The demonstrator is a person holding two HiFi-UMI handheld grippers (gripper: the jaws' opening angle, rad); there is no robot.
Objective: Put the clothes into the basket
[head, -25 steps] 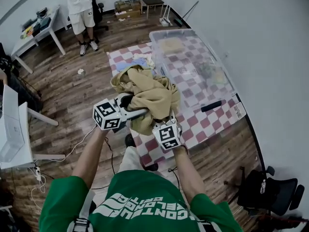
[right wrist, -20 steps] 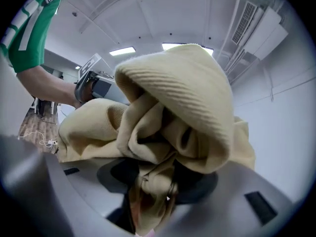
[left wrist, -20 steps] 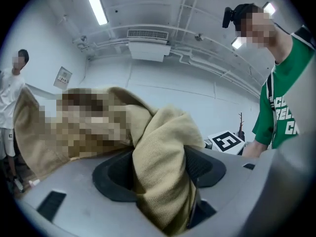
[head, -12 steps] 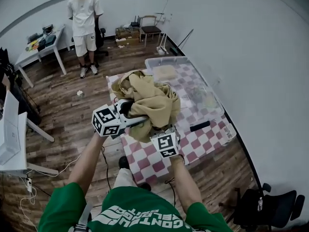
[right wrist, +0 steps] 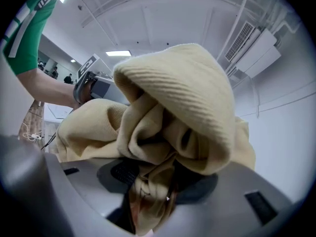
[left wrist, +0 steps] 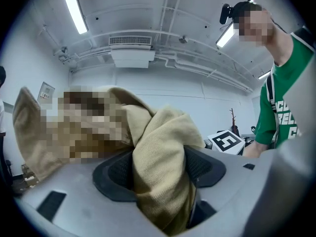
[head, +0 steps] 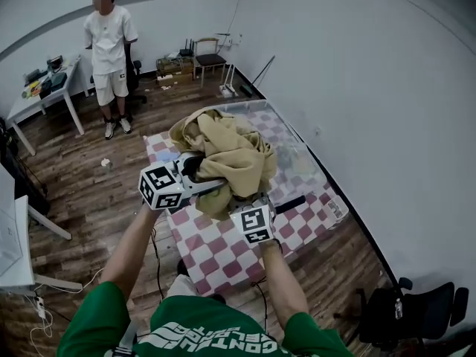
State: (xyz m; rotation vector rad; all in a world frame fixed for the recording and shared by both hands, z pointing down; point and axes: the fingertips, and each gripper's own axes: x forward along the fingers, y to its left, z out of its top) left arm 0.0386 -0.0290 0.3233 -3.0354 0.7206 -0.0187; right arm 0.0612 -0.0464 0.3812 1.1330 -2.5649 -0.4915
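Observation:
A bundled tan garment [head: 227,155] hangs in the air above the checkered table [head: 223,251], held from both sides. My left gripper [head: 199,175] is shut on a thick fold of the tan garment [left wrist: 158,177], which fills the space between its dark pads. My right gripper [head: 249,199] is shut on another bunch of the same tan garment [right wrist: 153,181] from below. The cloth hides both sets of fingertips in the head view. A clear plastic bin [head: 294,155] stands on the table behind the bundle, largely hidden by it.
A person [head: 108,58] in white stands at the back left beside a white desk [head: 41,99]. Another white table edge [head: 15,236] is at the left. A black chair [head: 401,311] sits at the lower right. A white wall runs along the right.
Both grippers have risen with the tan garment, lifting it higher off the table. The view has tilted up, so more of the room and the standing person shows.

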